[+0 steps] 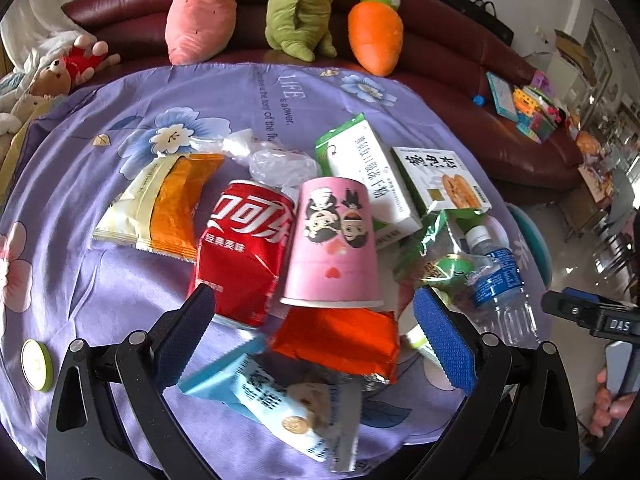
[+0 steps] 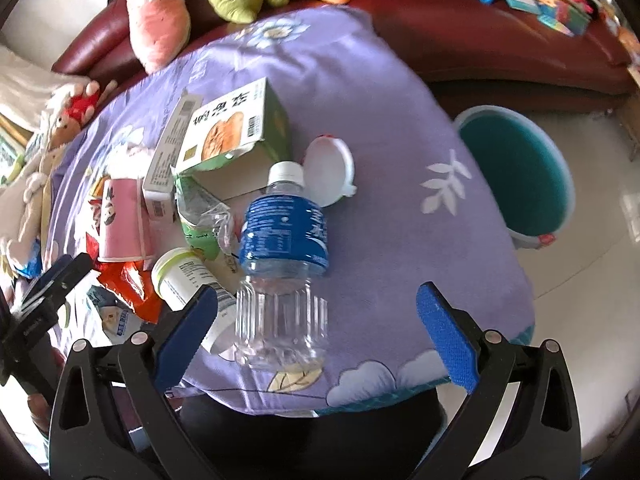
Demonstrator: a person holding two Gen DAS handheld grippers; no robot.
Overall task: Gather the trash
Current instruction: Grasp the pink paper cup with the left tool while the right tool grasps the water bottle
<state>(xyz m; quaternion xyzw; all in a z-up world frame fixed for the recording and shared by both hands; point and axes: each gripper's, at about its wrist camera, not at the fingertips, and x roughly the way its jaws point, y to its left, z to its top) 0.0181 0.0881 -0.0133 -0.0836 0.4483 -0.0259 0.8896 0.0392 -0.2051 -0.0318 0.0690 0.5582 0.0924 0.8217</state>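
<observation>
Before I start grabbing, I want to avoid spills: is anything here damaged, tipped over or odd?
Yes. The red can is dented and lies on its side. The pink cup stands upside down, rim on the orange wrapper. The bottle lies flat, capped and apparently empty. No liquid shows on the cloth.

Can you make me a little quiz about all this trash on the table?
1. True or false: the pink cup stands upside down, rim on the table.
2. What lies nearest the right claw: A) the red can, B) the water bottle, C) the orange wrapper?
3. Fill in: the teal bin stands on the ____ beside the table.

Key:
1. True. Its wide rim is at the bottom.
2. B. The bottle lies between the open blue pads; the can and wrapper sit by the left claw.
3. Floor.
</observation>
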